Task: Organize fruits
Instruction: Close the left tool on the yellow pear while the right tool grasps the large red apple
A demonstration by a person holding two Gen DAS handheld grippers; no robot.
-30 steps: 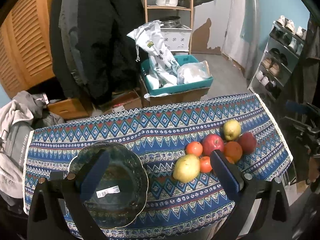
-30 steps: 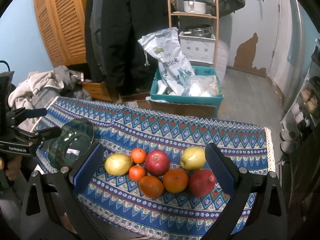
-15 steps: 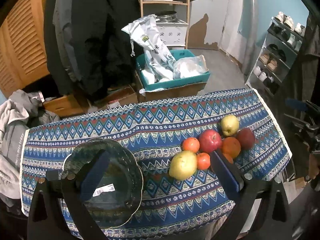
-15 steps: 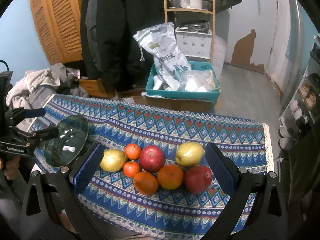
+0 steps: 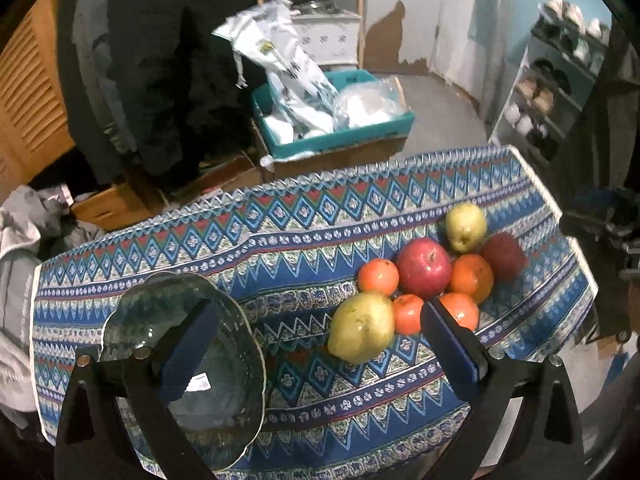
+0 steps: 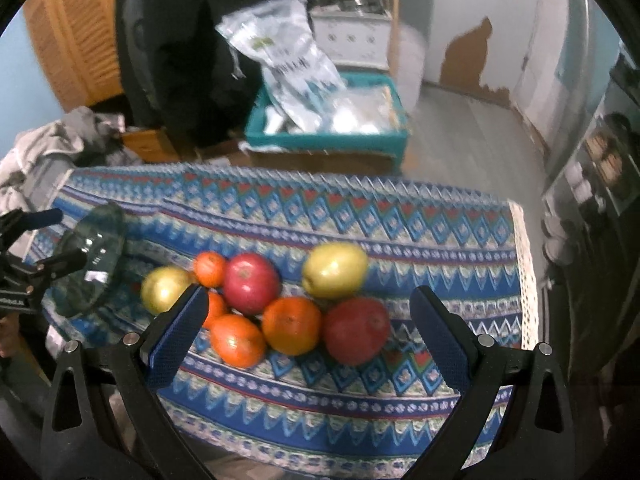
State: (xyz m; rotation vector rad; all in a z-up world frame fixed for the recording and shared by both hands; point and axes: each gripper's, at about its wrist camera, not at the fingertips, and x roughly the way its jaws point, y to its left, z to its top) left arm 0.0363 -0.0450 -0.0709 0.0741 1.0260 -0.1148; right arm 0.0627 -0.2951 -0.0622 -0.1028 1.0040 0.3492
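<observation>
Fruits sit bunched together on a table covered with a patterned blue cloth (image 5: pixel 280 240), none of them in the glass plate (image 5: pixel 240 364). In the left wrist view the cluster lies at about 2 o'clock from the plate, well apart from it. A yellow-green pear (image 5: pixel 362 328) is the piece nearest the plate, with a small tangerine (image 5: pixel 408 314) touching it on the far side. Behind these are another tangerine (image 5: pixel 378 277), a red apple (image 5: pixel 424 268), an orange (image 5: pixel 472 278), a second pear (image 5: pixel 466 227) and a dark red apple (image 5: pixel 504 256) at the 3 o'clock end of the group.

The left gripper (image 5: pixel 316 350) hangs above the cloth with its jaws spread wide and nothing between them; one finger overlaps the plate, the other the edge of the fruit.

The right gripper (image 6: pixel 306 334) is likewise wide open and empty, with the orange (image 6: pixel 292 325) and dark red apple (image 6: pixel 356 330) framed between its fingers; this view is blurred. From here the plate (image 6: pixel 94 264) is at 9 o'clock.

Beyond the table, at 12 o'clock, a teal crate (image 5: pixel 340 140) holds white bags on the floor.
</observation>
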